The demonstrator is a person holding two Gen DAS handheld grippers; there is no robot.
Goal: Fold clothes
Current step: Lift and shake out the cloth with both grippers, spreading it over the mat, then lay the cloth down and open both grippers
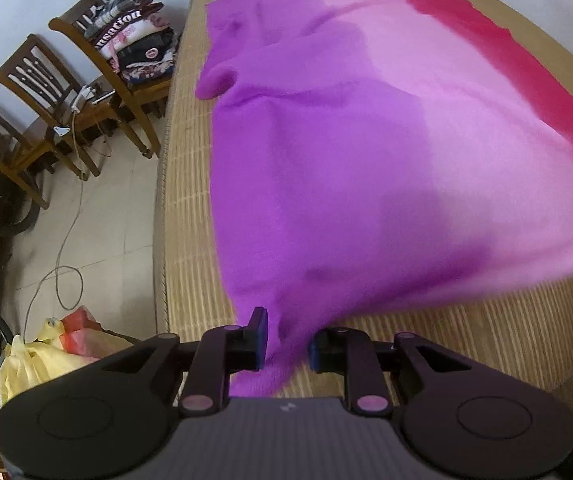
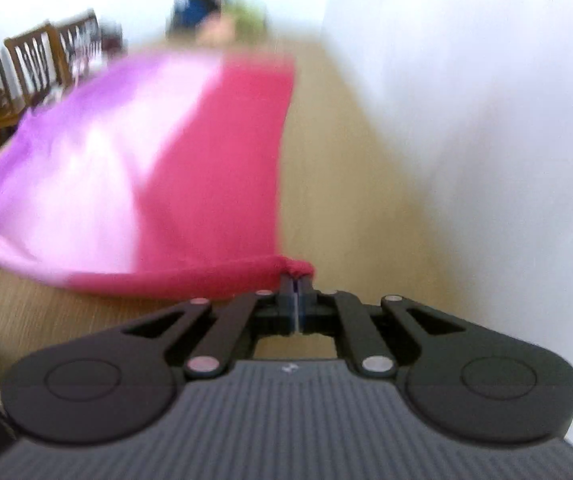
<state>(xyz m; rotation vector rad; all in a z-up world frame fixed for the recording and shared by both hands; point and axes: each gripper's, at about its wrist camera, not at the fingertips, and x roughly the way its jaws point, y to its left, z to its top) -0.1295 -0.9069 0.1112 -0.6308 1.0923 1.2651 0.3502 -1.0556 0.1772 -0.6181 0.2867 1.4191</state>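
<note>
A purple, pink and crimson garment (image 1: 346, 140) lies spread over a bamboo-matted bed (image 1: 182, 208), its near edge lifted off the mat by two tools. The left hand-held gripper (image 1: 286, 346) has the purple near corner bunched between its blue-padded fingers (image 1: 261, 336), and the pads appear to be pinching the cloth, though the fabric hides the contact. In the right wrist view, which is blurred by motion, the right hand-held gripper (image 2: 297, 280) has its jaws pressed together on the crimson corner of the garment (image 2: 214, 184), a small roll of hem sitting just above the fingertips. From that corner the cloth stretches away to the left and far side, crimson giving way to pale pink and then purple. The mat (image 2: 346, 200) runs along a white wall (image 2: 466, 120) on the right. To the left of the bed stand three wooden chairs (image 1: 38, 92) on a tiled floor (image 1: 98, 240); the farthest carries a stack of folded clothes (image 1: 138, 40). A cable (image 1: 66, 248) trails across the floor, and a yellow and red bundle (image 1: 46, 356) lies near the bed's near left corner.
</note>
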